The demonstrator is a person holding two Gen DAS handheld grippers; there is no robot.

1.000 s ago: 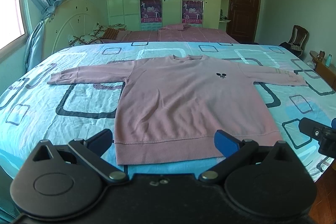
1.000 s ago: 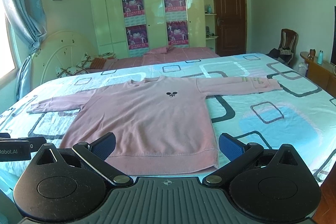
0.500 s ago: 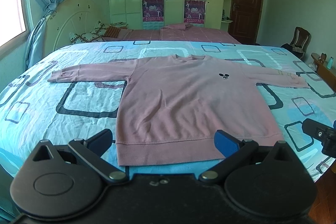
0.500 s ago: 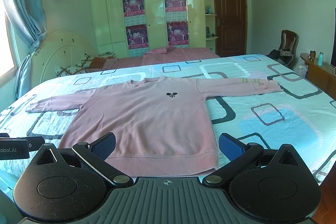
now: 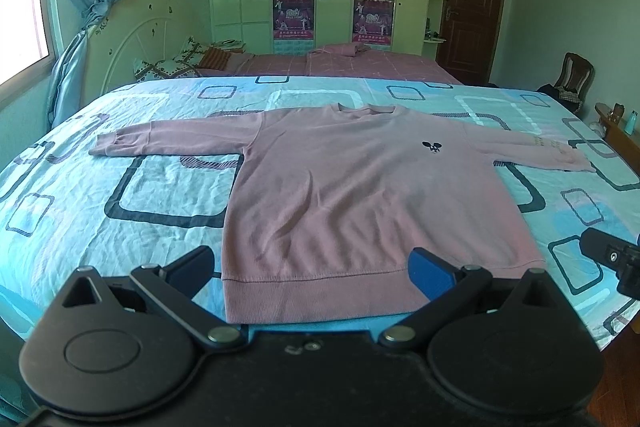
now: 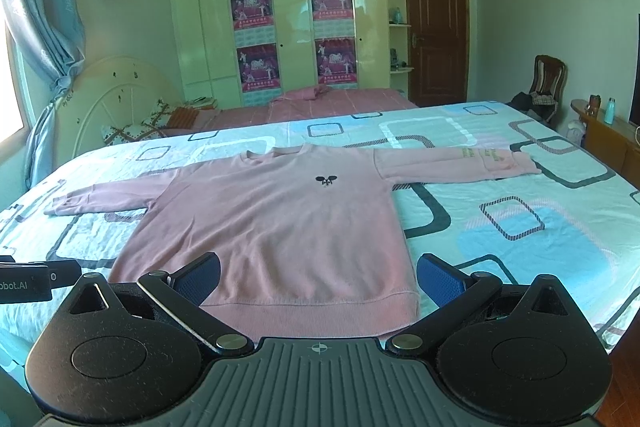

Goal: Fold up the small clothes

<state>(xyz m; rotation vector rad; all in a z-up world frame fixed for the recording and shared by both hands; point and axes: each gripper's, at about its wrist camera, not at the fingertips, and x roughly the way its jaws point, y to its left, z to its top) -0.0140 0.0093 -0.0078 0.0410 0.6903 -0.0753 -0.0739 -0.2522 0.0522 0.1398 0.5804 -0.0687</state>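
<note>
Nothing has moved: both tools hang wide open, empty, before the spread sweatshirt.

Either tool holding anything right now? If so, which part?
Nothing held. Left tool and right tool are both open, near the hem of the sweatshirt, which lies flat and unfolded on the bed.

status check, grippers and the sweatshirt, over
Left gripper open, empty. Right gripper open, empty. Pink long-sleeved sweatshirt flat, unfolded on patterned blue bedsheet. Nothing blocking.
</note>
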